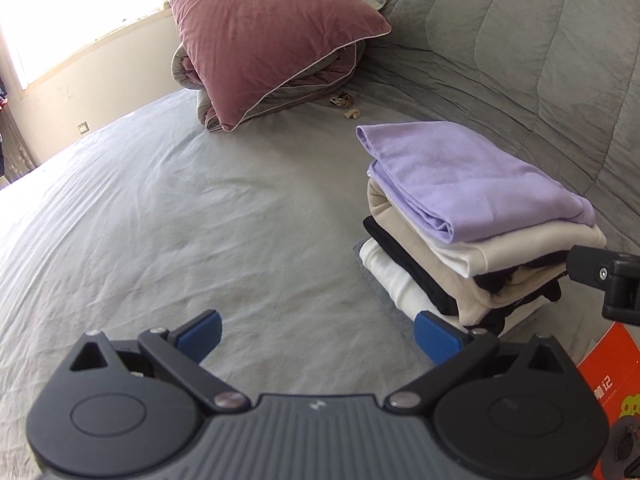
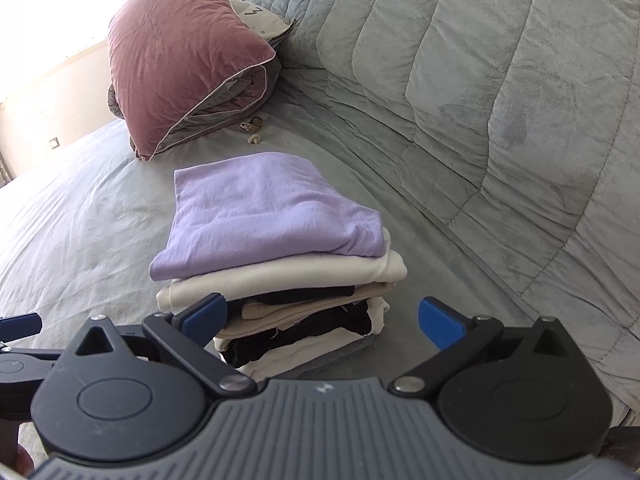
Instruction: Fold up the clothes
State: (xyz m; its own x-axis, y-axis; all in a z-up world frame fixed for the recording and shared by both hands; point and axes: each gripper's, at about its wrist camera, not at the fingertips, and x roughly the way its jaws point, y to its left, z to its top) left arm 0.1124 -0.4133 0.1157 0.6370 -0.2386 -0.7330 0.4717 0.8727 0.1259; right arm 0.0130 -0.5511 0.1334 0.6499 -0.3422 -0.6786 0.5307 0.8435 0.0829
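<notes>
Left gripper (image 1: 318,336): spread wide, nothing held between the blue pads; only bare grey bed sheet (image 1: 168,216) is seen ahead of it. The stack of folded clothes (image 1: 472,248) is seen ahead and to the right of this gripper, its near corner just beside the right pad, contact not clear. A folded lilac knit garment (image 1: 472,176) is laid on top; white, beige and black layers are seen below it. An orange printed box (image 1: 616,376) is seen at the far right, next to the gripper body.

Right gripper (image 2: 322,320): also spread wide, nothing gripped. The stack (image 2: 280,292) is sat directly ahead, slightly to the left; the left pad is overlapped with the stack's near edge, touching or not cannot be told. The lilac garment (image 2: 264,208) is seen on top here too.

Further ahead and to the left, a folded dusty-pink quilt with grey lining (image 2: 184,56) is seen on the bed. Small tan hair ties (image 2: 253,128) are lying just in front of it. A quilted grey padded headboard (image 2: 500,80) is seen to the right.
</notes>
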